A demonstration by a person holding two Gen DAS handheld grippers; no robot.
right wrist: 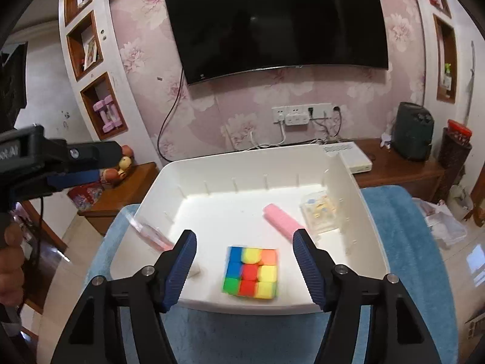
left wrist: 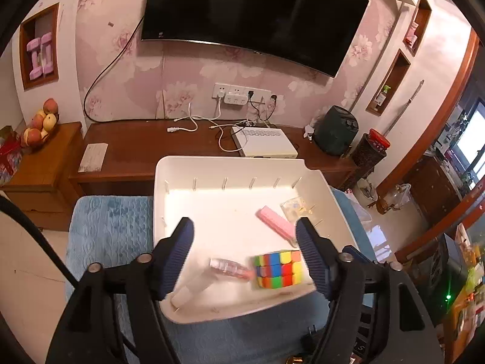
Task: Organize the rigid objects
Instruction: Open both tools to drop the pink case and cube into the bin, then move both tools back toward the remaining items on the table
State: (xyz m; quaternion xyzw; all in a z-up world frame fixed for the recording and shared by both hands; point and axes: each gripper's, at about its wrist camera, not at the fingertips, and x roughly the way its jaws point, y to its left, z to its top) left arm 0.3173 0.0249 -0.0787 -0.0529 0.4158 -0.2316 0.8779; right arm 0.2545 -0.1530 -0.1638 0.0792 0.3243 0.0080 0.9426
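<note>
Both the left gripper [left wrist: 245,254] and the right gripper [right wrist: 244,265] stand open above the white tray [right wrist: 357,188], gripping nothing. The puzzle cube [right wrist: 251,271] lies on the tray floor near the front wall. A pink bar [right wrist: 283,220] and a clear bottle [left wrist: 230,268] also lie inside.

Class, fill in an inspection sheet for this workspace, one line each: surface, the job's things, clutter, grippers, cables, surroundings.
Surface: blue textured mat under a white bin.
Job's things: in the bin lie a colour cube, a pink bar, a clear case at the right wall and a clear spray bottle, blurred.
Clutter: nothing seen on the mat.
Grippers: left gripper and right gripper both open over the bin, nothing between the pads.
Cables: white leads on the wooden bench; black cord from the TV.
Surroundings: fruit, white box, dark appliance.
</note>
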